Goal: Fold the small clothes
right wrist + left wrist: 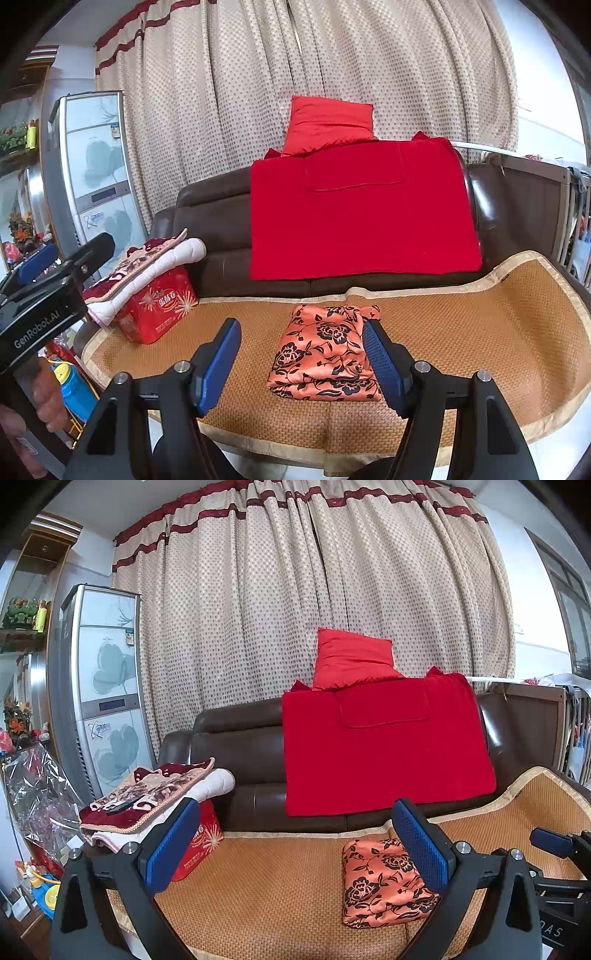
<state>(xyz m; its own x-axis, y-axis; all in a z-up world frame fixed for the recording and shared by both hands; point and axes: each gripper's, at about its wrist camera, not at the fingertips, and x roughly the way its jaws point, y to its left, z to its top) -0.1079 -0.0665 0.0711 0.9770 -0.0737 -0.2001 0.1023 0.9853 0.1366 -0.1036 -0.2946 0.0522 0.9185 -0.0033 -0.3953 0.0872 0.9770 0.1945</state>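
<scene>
The folded orange cloth with black flowers (325,354) lay on the woven straw mat (480,314) covering the brown leather sofa (218,206). Both tools hung above the mat, clear of it: the left gripper (295,845) gaped wide and empty, and the right gripper (301,363) likewise held nothing.

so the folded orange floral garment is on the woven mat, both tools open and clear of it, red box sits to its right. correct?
One error: the red printed box sits left of the folded orange floral garment, under the stacked blankets, as the right wrist view shows. The garment does lie on the woven mat, with left tool and right tool open, clear of it.
</scene>
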